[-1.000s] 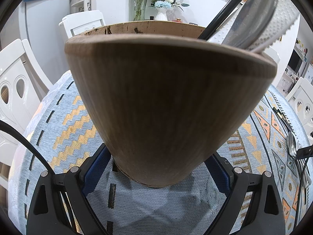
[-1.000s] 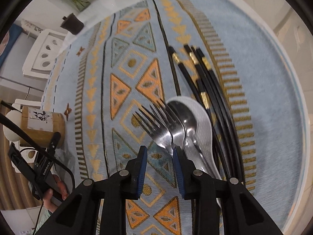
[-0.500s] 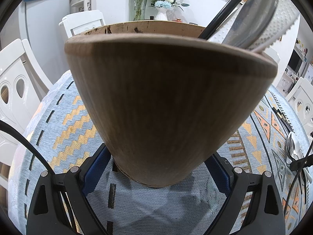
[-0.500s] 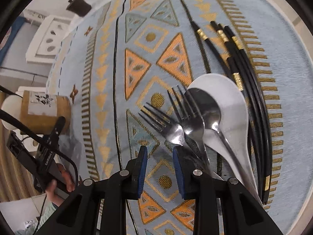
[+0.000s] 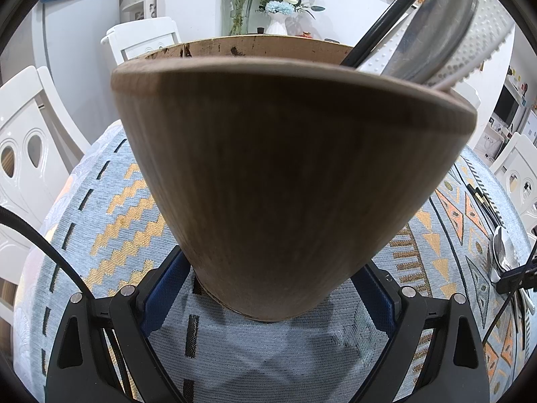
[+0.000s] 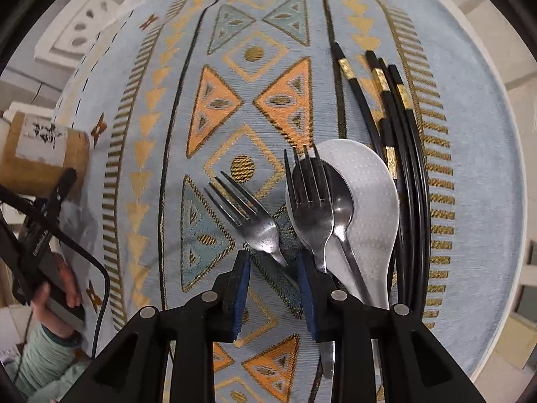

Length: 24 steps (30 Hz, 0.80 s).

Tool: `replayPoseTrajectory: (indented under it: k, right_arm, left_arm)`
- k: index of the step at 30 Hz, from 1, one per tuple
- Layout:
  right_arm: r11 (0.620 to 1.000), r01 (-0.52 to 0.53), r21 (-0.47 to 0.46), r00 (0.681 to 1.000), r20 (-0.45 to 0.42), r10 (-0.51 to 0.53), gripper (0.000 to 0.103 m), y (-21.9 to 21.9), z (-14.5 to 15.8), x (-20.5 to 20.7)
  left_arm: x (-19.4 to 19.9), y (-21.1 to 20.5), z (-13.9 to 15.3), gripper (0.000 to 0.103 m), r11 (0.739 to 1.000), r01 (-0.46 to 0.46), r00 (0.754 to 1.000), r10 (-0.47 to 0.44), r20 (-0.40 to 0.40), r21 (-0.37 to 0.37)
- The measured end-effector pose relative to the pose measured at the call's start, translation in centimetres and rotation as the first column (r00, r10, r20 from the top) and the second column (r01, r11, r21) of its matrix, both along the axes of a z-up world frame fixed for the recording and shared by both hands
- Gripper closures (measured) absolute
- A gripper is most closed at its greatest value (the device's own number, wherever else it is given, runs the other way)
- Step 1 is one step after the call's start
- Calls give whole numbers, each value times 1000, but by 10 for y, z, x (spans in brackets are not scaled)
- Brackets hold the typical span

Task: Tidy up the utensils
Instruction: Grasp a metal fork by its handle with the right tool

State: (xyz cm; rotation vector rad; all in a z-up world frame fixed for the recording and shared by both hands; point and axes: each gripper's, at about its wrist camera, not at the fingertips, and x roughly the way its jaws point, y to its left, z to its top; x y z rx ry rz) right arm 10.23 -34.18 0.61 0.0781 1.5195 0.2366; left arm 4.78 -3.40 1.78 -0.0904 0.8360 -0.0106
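Two close wrist views, shared tablecloth (image 6: 470,154)

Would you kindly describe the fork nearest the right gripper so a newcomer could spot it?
On the patterned tablecloth, look left of the white rice paddle. That fork lies alone and slanted, its handle running between the right gripper jaws; the other fork overlaps the paddle.

Colours and patterns as I view them.
Brown wooden holder (image 5: 288,181); pale blue tablecloth (image 6: 208,77) with orange triangles, gold zigzags; black chopsticks (image 6: 402,127), gold bands; white dotted rice paddle (image 6: 372,201).
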Motion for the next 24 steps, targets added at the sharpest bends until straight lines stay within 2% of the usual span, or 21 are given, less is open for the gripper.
replayPoseTrajectory:
  k: [4,5,6,10,14,17,21,24]
  right_arm:
    - [997,-42,-67,999,19,44,77,15,-1,-7]
    - [996,-28,-87,999,13,29,83,16,-1,-7]
    - [996,-8,-91,1000,2,8,85,19,-1,-8]
    - [987,159,38,984,-90,-155,89,3,-2,-2]
    - [931,317,182,938,-207,-278,89,-17,-12,-4]
    - [944,276,183,950,-202,-239,89,-16,-13,-7]
    - [988,125,94,982,-155,-109,87,0,-11,-14]
    - [1000,10,24,988,-154,-7,86,20,-11,-20]
  left_arm:
    - [0,0,0,9,1000,0,1000,0,0,0]
    - [0,0,0,9,1000,0,1000,0,0,0]
    - [0,0,0,9,1000,0,1000,0,0,0]
    - [0,0,0,9,1000,0,1000,0,0,-1]
    - [0,0,0,9,1000,0,1000,0,0,-1]
    - [0,0,0,9,1000,0,1000,0,0,-1]
    - [0,0,0,9,1000,0,1000,0,0,-1]
    - [0,0,0,9,1000,0,1000,0,0,-1]
